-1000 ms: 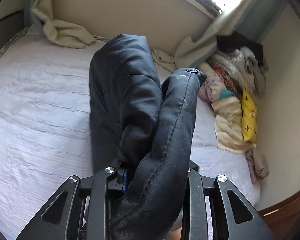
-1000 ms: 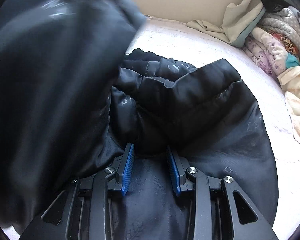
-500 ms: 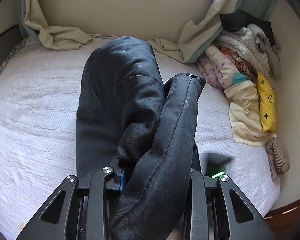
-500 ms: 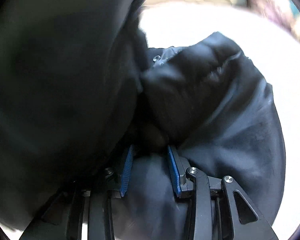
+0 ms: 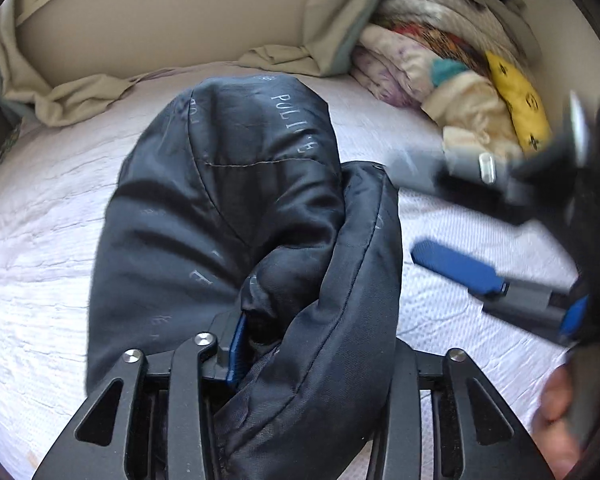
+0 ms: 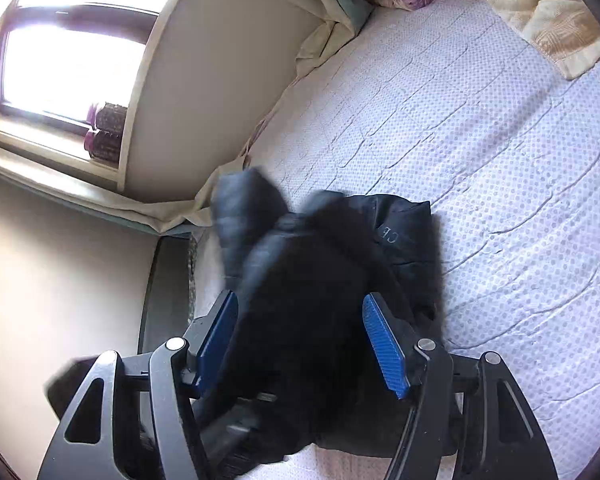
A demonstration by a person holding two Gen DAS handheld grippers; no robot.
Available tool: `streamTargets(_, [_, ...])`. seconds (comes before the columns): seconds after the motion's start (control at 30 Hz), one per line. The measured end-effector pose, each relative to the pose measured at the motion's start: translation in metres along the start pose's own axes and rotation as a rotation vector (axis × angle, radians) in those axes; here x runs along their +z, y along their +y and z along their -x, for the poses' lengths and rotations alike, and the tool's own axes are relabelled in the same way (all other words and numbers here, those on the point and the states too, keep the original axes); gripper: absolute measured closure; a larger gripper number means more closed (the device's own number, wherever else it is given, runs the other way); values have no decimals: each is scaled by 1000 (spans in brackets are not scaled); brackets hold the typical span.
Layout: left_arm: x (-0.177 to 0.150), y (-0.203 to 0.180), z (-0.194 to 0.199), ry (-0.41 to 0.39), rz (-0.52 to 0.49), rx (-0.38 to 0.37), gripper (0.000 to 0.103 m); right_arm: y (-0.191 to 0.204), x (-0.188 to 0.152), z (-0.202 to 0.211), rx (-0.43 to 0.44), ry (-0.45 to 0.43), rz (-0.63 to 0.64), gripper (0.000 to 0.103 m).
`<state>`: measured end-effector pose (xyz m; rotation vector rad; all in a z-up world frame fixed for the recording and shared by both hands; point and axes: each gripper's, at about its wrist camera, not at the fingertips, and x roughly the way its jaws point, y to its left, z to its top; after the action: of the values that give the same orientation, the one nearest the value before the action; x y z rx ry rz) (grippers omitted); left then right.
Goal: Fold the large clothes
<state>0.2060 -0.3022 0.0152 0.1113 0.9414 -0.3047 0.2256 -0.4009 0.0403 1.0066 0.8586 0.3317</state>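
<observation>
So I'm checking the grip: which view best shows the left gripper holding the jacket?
The left wrist view: the left gripper is shut on the dark jacket, sharp, fabric bunched between its fingers. The right wrist view shows the jacket blurred, framed by the open right gripper.

The jacket [image 5: 236, 216] is smooth, faintly glossy padded cloth, lying on the bedspread [image 5: 40, 248] of matt, dotted, wrinkled cloth.

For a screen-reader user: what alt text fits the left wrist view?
The left gripper clamps a padded dark navy jacket above a white quilted bed. The open right gripper shows at right, blurred, before piled bedding.
</observation>
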Motion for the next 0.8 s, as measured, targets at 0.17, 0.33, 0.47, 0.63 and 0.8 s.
streamTargets(0.17, [-14,-11,-1,-56,-53,-30,37,6,1,-13,-33,59,25,39])
streamTargets(0.33, [-22,0,1,-84,-37,-171,22,3,3,-23,-80,80,60,39])
streamTargets(0.47, [-24,20,2,-90,-14,-301,18,8,8,-34,-90,113,90,39])
streamTargets(0.63, [-23,40,3,-83,-22,-474,6,0,10,-23,-91,118,91,39])
streamTargets(0.8, [-24,50,7,-94,-57,-507,5,8,13,-1,-74,55,98,39])
